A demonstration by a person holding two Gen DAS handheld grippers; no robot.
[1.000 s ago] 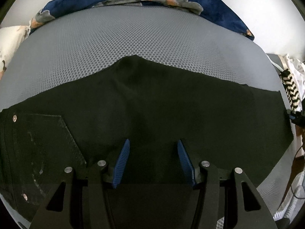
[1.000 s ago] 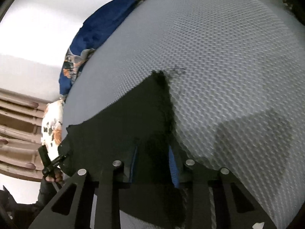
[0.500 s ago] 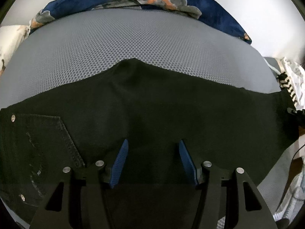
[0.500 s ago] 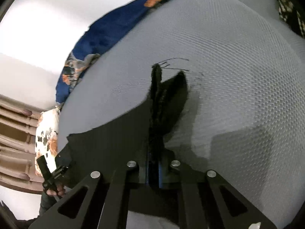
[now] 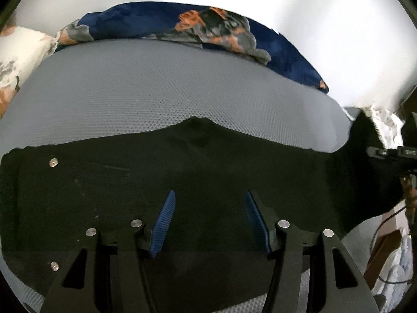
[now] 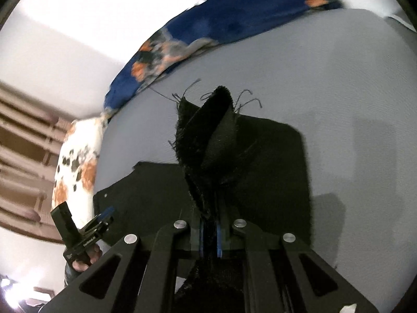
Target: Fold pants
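Observation:
Black pants (image 5: 198, 177) lie spread across a grey mesh bed (image 5: 161, 88); rivets and a back pocket show at the left. My left gripper (image 5: 209, 203) is open, its blue pads just above the middle of the pants. My right gripper (image 6: 208, 234) is shut on the frayed hem of a pant leg (image 6: 208, 140) and holds it lifted off the bed. The left gripper (image 6: 104, 215) also shows in the right wrist view at the lower left, at the pants' waist end.
A blue, orange and grey blanket (image 5: 208, 26) lies bunched along the bed's far edge. A white floral pillow (image 6: 75, 161) sits at the bed's end. A white wall stands behind. Wooden furniture and cables (image 5: 385, 250) are at the right.
My right gripper closed on the pant leg hem and lifted it off the bed. My left gripper stayed open and rose slightly above the pants.

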